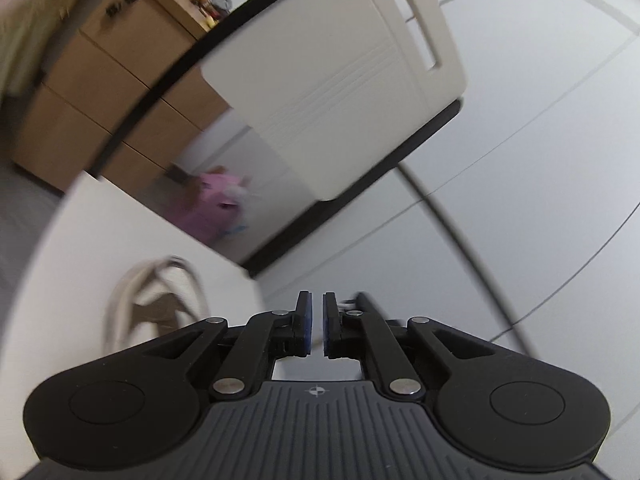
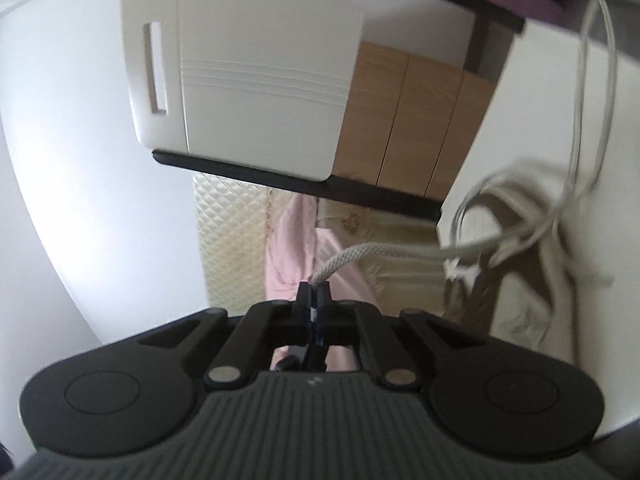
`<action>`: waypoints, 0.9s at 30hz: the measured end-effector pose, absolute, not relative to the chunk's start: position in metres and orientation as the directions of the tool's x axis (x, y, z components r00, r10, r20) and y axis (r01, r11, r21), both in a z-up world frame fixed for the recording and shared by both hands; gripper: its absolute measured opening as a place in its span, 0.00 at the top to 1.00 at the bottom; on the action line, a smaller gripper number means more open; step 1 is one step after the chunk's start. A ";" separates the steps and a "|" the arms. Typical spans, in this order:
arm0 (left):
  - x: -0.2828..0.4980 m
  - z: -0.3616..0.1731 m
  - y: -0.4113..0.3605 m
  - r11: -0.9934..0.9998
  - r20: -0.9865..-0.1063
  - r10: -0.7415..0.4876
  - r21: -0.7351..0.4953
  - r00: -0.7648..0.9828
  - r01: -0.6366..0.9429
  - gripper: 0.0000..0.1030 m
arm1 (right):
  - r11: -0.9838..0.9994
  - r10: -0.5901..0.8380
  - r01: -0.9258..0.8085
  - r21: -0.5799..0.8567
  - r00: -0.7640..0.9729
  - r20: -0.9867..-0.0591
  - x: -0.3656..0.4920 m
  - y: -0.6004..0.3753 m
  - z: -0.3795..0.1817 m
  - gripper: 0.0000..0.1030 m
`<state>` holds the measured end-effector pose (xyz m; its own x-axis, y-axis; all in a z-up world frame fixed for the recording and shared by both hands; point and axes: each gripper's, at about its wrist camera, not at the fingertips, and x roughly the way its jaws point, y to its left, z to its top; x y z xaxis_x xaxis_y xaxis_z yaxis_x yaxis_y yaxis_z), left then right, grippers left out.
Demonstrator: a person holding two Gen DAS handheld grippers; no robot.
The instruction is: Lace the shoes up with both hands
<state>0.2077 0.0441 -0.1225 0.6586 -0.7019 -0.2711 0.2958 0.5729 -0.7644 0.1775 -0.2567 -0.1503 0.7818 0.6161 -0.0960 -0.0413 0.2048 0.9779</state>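
A beige shoe [image 1: 156, 300] lies blurred on the white table [image 1: 60, 300], to the left of my left gripper [image 1: 316, 312]. The left pads stand a narrow gap apart with nothing between them. In the right wrist view the same shoe [image 2: 520, 280] sits at the right on the table [image 2: 500, 120], which looks tilted upright there. My right gripper [image 2: 316, 296] is shut on a grey-white shoelace [image 2: 360, 254]. The lace runs taut from the fingertips to the shoe's eyelets. Another loose loop of lace [image 2: 592, 100] arcs above the shoe.
A white chair back [image 1: 340, 80] [image 2: 248, 72] with a slot handle stands just beyond the table edge. Wooden drawers [image 1: 100, 92] [image 2: 400, 120] are behind it. A pink item [image 1: 216, 204] lies on the floor. Quilted bedding [image 2: 232, 232] and pink cloth [image 2: 296, 248] show past the right gripper.
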 end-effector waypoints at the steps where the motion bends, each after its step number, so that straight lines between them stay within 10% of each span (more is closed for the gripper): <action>1: 0.208 -0.121 0.043 0.604 -0.298 -0.684 -0.743 0.666 0.288 0.82 | 0.232 0.608 -0.051 0.971 0.787 -0.104 0.177 -0.261 -0.150 0.97; 14: 0.219 0.006 0.040 0.875 -0.370 -0.450 -0.364 0.813 0.319 0.19 | 0.442 0.506 -0.015 0.897 0.830 -0.235 0.183 -0.313 -0.185 0.97; 27: 0.217 0.131 -0.021 0.882 -0.324 -0.472 -0.184 0.820 0.434 0.09 | 0.412 0.526 -0.048 0.910 0.828 -0.195 0.183 -0.316 -0.181 0.97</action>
